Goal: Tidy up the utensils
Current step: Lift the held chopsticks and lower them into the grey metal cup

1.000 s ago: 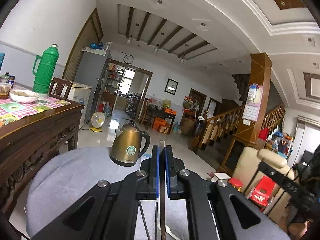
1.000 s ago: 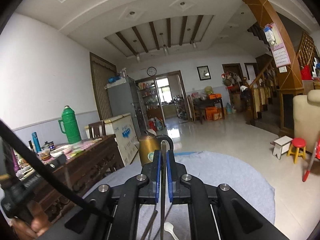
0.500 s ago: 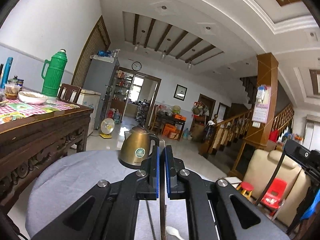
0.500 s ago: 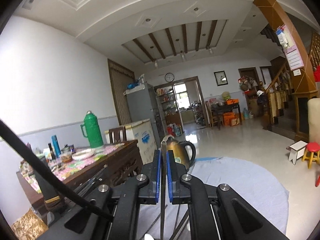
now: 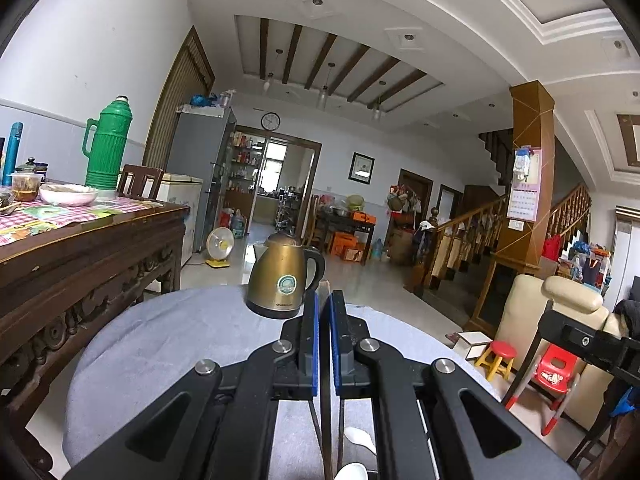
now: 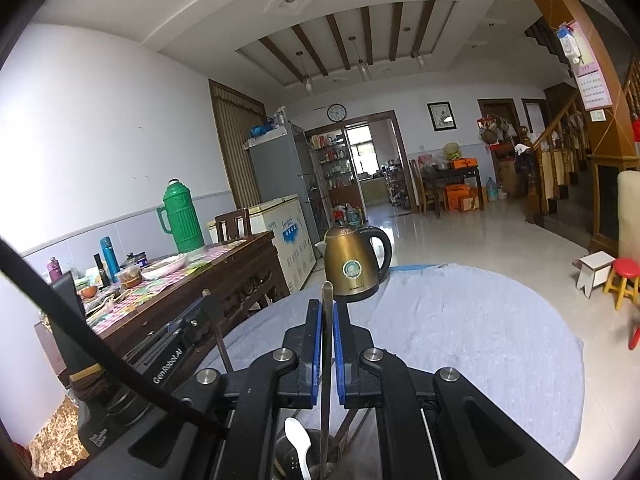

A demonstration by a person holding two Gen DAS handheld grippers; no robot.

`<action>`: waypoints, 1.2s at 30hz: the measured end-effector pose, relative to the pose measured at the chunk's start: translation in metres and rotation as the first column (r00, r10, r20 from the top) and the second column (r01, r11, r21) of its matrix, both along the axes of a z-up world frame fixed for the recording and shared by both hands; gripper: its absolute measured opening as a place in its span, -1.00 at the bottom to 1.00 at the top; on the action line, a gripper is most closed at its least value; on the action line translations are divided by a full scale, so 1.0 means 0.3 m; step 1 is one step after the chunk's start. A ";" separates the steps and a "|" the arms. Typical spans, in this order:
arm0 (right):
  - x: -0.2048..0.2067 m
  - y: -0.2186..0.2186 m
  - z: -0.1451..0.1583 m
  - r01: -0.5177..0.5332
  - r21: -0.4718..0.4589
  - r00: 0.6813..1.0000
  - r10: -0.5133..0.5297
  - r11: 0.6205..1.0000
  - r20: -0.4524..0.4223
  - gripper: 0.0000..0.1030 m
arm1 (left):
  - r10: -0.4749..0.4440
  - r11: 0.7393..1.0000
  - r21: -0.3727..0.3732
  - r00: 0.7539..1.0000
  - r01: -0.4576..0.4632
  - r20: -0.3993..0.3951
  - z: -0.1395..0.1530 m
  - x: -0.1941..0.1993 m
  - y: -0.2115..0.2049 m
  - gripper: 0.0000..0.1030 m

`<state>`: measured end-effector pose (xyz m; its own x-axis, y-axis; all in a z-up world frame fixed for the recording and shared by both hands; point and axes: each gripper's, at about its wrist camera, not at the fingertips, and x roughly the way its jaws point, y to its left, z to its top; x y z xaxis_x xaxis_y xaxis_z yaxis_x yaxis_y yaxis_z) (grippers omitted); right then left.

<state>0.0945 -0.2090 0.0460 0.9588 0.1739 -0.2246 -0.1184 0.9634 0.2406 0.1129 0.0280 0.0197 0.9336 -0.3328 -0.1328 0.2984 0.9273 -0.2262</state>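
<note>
Both grippers are descending toward the utensil holder on the bench. The left gripper and right gripper are each clamping 1 chopstick between narrow fingers, so insertion is likely approaching.

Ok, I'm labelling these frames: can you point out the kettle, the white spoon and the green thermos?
kettle (image 6: pixel 352 270): right wrist view, on the round label on its gold body.
white spoon (image 6: pixel 298 438): right wrist view, on its bowl.
green thermos (image 5: pixel 105 148): left wrist view, on its ribbed body.
</note>
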 end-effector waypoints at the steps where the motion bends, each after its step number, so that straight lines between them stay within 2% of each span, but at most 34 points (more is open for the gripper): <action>1: -0.009 -0.007 -0.005 -0.001 0.002 1.000 0.001 1.000 -0.002 -0.88 | 0.001 1.000 0.000 1.000 -0.001 0.000 0.001 -0.004 0.003 -0.89; 22: -0.062 0.007 -0.069 -0.024 0.006 0.995 0.025 1.000 -0.099 -0.88 | -0.014 0.998 0.054 0.999 0.016 -0.047 -0.014 -0.081 -0.006 -0.88; 27: -0.061 0.007 -0.100 -0.031 0.018 0.990 0.033 0.999 -0.140 -0.88 | -0.022 0.998 0.064 0.997 0.027 -0.074 -0.029 -0.087 -0.011 -0.88; 36: -0.079 0.002 -0.130 -0.037 0.039 0.986 0.042 0.999 -0.162 -0.88 | -0.042 0.992 0.111 0.990 0.057 -0.136 -0.073 -0.090 -0.048 -0.88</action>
